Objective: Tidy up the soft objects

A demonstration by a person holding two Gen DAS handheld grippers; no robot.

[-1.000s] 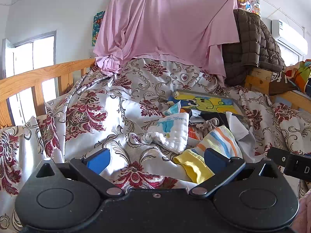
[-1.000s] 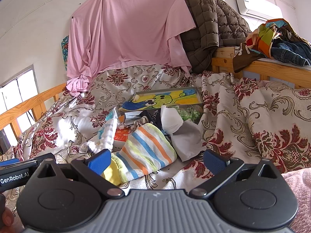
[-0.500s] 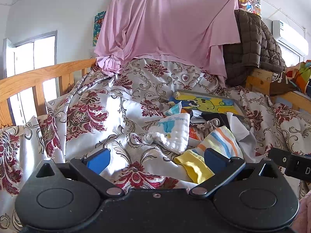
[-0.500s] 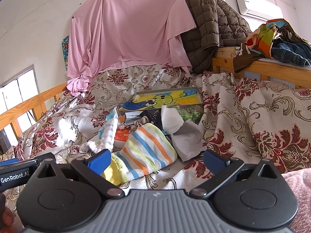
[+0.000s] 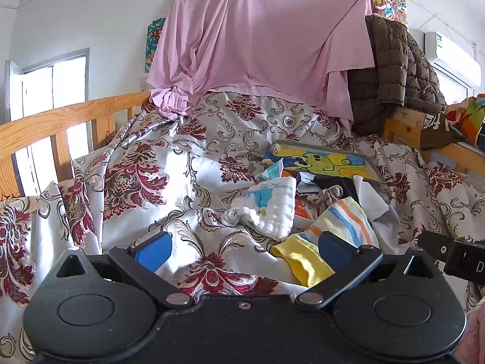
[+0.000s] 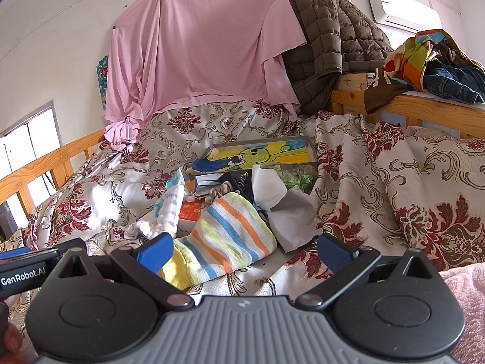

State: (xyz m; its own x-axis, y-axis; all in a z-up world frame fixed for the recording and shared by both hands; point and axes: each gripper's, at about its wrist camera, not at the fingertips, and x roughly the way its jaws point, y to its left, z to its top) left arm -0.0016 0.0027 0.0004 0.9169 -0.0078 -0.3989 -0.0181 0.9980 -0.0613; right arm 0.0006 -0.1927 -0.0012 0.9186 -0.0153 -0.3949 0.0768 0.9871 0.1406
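Both grippers hovered low over the bed, nothing held. Left gripper [image 5: 244,244] was spread wide, empty, above the floral bedspread [image 5: 136,179]. Right gripper [image 6: 244,250] was also spread, empty, with the striped sock [image 6: 233,227] lying between and just past its fingers, not touched. Just beyond the sock lay a white cloth with a blue print [image 5: 269,203] on the left side and crumpled white and grey cloths [image 6: 285,203] on the right, all heaped together with an orange box [image 6: 191,212] partly under them. Behind the heap sat a cartoon picture tray [image 6: 260,153]. Farther back were a pink sheet [image 6: 200,48] on the wall and a brown quilted jacket [image 6: 330,39]. Judged progress: barely started, soft items were all still in one messy pile, nothing sorted or folded; the sock looked like the first pick
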